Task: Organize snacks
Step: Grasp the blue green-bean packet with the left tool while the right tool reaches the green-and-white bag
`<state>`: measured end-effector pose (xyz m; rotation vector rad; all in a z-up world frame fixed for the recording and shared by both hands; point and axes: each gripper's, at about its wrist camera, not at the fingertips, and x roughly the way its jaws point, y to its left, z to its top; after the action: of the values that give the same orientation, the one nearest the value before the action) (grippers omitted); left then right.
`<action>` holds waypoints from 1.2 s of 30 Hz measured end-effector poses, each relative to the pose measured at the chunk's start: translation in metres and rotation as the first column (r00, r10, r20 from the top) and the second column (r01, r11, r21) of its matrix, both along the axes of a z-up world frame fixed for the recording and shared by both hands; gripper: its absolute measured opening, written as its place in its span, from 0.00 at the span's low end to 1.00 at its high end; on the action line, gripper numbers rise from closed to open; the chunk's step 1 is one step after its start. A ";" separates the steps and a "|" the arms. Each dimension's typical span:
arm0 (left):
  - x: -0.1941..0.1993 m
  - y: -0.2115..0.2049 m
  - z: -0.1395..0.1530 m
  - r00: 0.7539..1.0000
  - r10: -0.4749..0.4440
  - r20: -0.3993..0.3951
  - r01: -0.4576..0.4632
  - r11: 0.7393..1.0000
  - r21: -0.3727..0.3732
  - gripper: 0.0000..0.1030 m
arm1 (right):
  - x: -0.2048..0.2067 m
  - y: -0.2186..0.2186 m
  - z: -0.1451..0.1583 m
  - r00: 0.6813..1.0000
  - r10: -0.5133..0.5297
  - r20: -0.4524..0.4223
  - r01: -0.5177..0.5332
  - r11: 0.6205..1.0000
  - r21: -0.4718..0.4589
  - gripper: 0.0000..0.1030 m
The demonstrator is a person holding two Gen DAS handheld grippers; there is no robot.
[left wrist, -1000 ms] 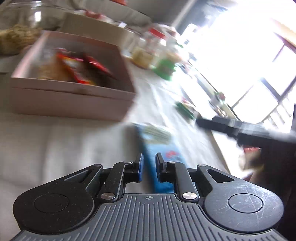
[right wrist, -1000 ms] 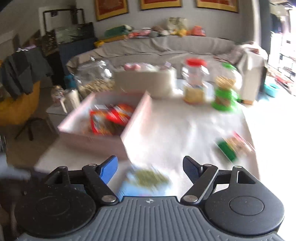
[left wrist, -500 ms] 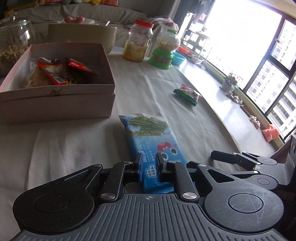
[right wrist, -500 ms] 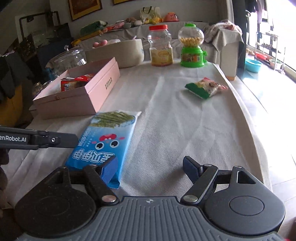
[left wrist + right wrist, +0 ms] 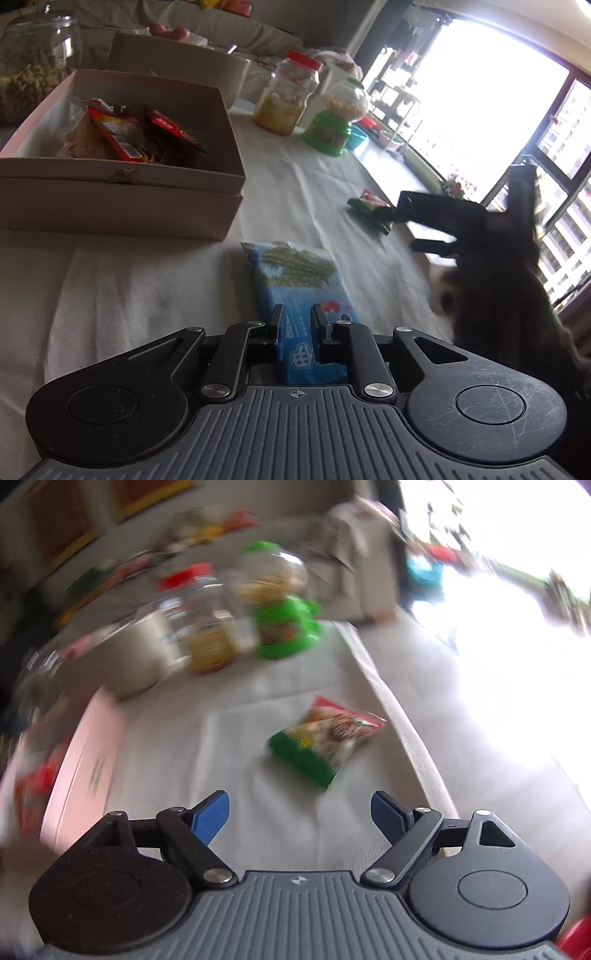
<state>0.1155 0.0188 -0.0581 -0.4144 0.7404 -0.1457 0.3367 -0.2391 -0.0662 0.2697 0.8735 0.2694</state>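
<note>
Currently your left gripper (image 5: 294, 325) is clamped on the near end of the flat, glossy blue snack packet (image 5: 301, 291), lying on the woven pale tablecloth (image 5: 129, 280) beside the pink cardboard box (image 5: 122, 199). Your right gripper (image 5: 300, 812) — jaws opening, nothing between them — faces the crinkly green-edged snack bag (image 5: 325, 738) ahead, apart.

Right gripper (image 5: 300, 814) now near green packet (image 5: 325, 740), seemingly.

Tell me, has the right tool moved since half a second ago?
Yes. In the left wrist view the right tool has gone up the table away from the blue packet to the green packet.
</note>
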 end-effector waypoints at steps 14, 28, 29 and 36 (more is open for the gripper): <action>0.009 0.018 -0.019 0.999 -0.010 -0.046 0.004 0.993 -0.121 0.16 | 0.014 0.043 -0.018 0.989 0.131 0.074 -0.106 0.955 -0.277 0.53; 0.013 0.008 -0.027 0.998 -0.031 -0.054 0.022 0.988 -0.154 0.16 | -0.129 -0.018 -0.004 0.953 0.295 0.075 -0.289 0.954 -0.080 0.62; 0.013 0.009 -0.026 0.999 -0.025 -0.048 0.017 0.987 -0.159 0.16 | -0.131 -0.020 -0.002 0.957 0.276 0.093 -0.268 0.959 -0.088 0.62; 0.022 0.025 -0.038 0.997 0.011 -0.081 -0.036 0.947 -0.318 0.16 | -0.146 -0.003 0.003 0.940 0.284 0.188 -0.272 0.958 -0.090 0.62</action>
<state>0.1371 0.0434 -0.0958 -0.7420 0.7911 -0.2294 0.1904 -0.2419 -0.0637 0.0573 0.7185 0.5228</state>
